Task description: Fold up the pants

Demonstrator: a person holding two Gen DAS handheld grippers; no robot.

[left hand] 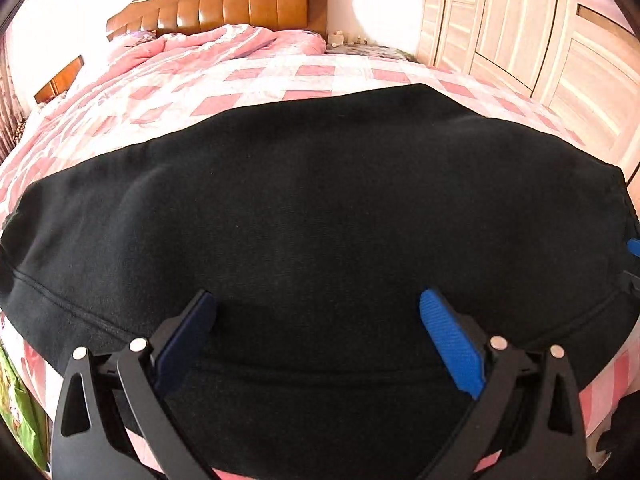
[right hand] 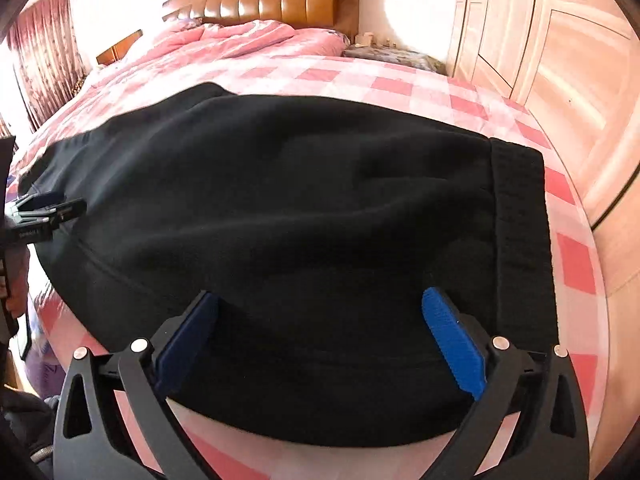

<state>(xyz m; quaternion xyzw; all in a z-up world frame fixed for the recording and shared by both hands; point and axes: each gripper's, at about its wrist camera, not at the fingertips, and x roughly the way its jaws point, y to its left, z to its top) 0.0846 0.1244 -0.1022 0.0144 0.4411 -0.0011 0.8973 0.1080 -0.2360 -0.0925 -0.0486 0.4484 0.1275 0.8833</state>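
Note:
Black pants (left hand: 320,208) lie flat across the near part of a bed, with the waistband (right hand: 520,232) at the right end in the right wrist view. My left gripper (left hand: 318,304) is open, its blue pads spread wide just above the near edge of the pants. My right gripper (right hand: 320,304) is open too, hovering over the near edge beside the waistband. Neither holds cloth. The left gripper's tip (right hand: 48,210) shows at the left edge of the right wrist view, and a blue bit of the right gripper (left hand: 634,246) at the right edge of the left wrist view.
The bed has a pink and white checked sheet (left hand: 280,80). A crumpled pink quilt (right hand: 248,38) lies by the wooden headboard (left hand: 240,8). Pale wardrobe doors (right hand: 560,48) stand along the right. A dark red curtain (right hand: 44,40) hangs at the far left.

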